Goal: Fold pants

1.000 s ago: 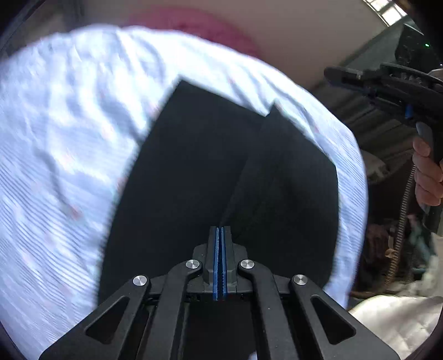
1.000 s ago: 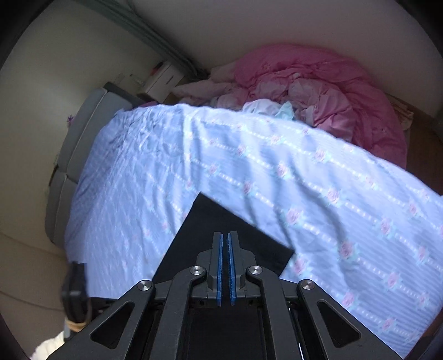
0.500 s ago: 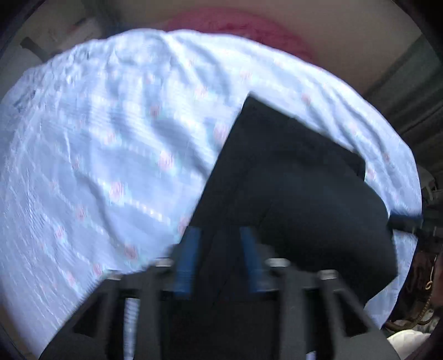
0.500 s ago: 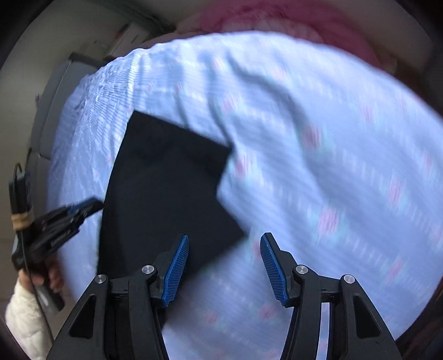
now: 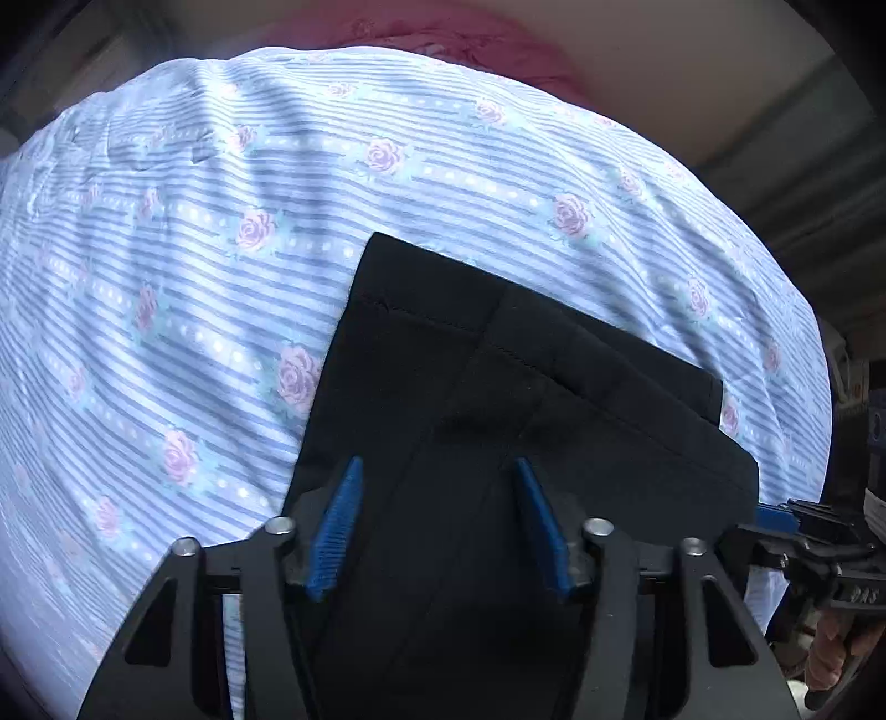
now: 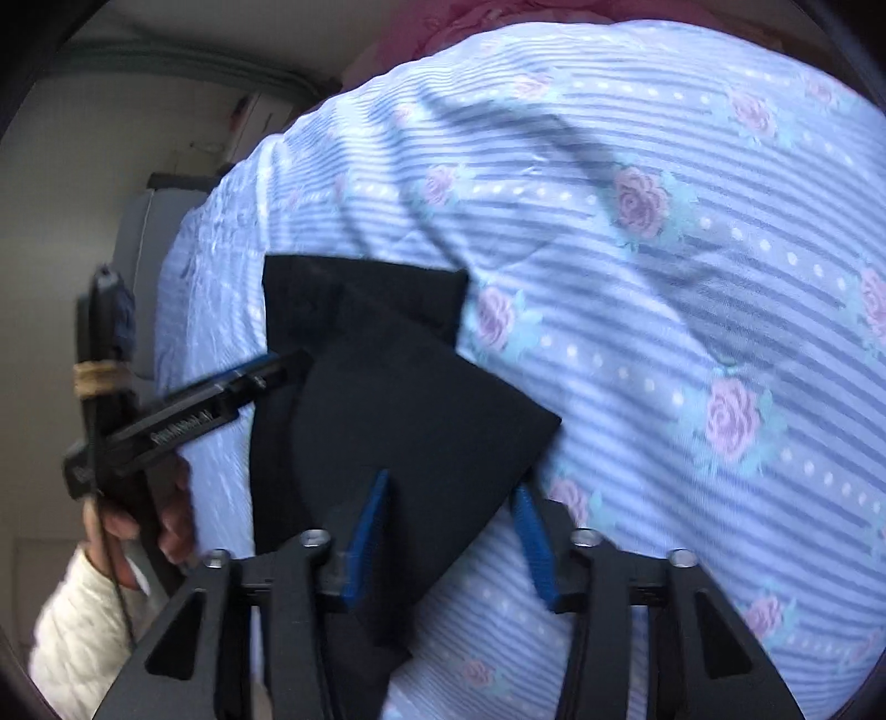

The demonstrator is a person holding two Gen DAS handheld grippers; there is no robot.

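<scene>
Black pants [image 5: 498, 443] lie on the bed [image 5: 221, 277]. Both grippers, left [image 5: 437, 526] and right [image 6: 448, 545], straddle cloth, jaws parted and just closing, pads not pressing.

You have 1 pair of black pants [image 5: 498, 421] on 1 bed with a rose-striped sheet [image 5: 221, 249], 2 grippers, left [image 5: 437, 526] and right [image 6: 451, 540], and 1 pink blanket [image 5: 487, 44].

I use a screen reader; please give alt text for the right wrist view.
Folded black pants lie on a blue striped, rose-printed bedsheet. The right gripper straddles their near corner, jaws apart. The left gripper reaches in from the left.
</scene>
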